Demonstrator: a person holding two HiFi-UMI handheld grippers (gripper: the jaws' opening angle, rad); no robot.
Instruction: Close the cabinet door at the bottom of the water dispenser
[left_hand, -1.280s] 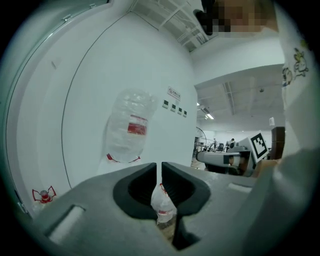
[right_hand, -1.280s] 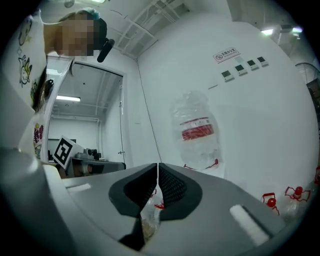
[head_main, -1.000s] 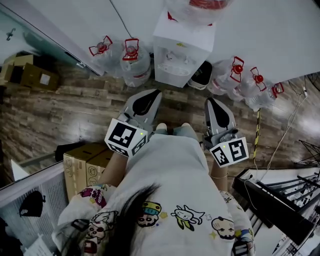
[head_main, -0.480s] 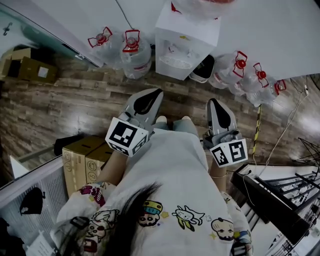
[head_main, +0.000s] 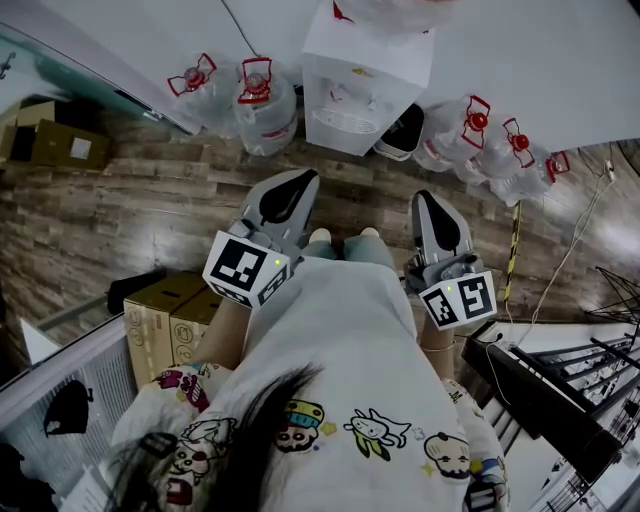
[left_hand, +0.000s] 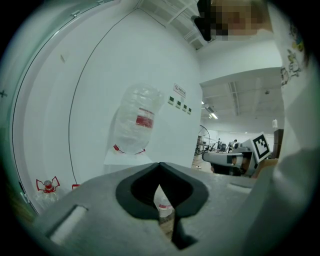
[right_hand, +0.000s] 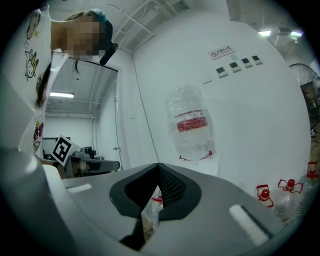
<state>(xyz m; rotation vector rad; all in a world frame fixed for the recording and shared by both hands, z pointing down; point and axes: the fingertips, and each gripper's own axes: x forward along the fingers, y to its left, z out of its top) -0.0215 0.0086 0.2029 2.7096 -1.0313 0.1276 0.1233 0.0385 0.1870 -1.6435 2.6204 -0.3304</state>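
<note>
Water dispenser (head_main: 365, 75): white, backed against the white wall, at the top middle of the head view; seen from steeply above.
Cabinet door (head_main: 402, 133): at the foot of the water dispenser, on its right in the head view; dark panel with a pale rim, standing out from the body, open as far as can be told.
Upturned bottle (left_hand: 137, 117): seated on top of the water dispenser, clear, with a red label.
Left gripper (head_main: 298, 185): clenched, tips meeting, nothing between them; held well short of the water dispenser, in front of its left side, pointing toward it.
Right gripper (head_main: 426, 200): also clenched and holding nothing; well short of the water dispenser, in front of its right side, beyond the open panel.
Spare bottles (head_main: 265, 105): standing on the wooden floor (head_main: 150, 210), just beside the water dispenser on both sides; red handles on the caps.
Cardboard boxes (head_main: 170, 315): well apart from the water dispenser, out to its left and nearer the person.
Printed shirt (head_main: 350, 380): person's, facing the water dispenser, between the two grippers and behind them.
</note>
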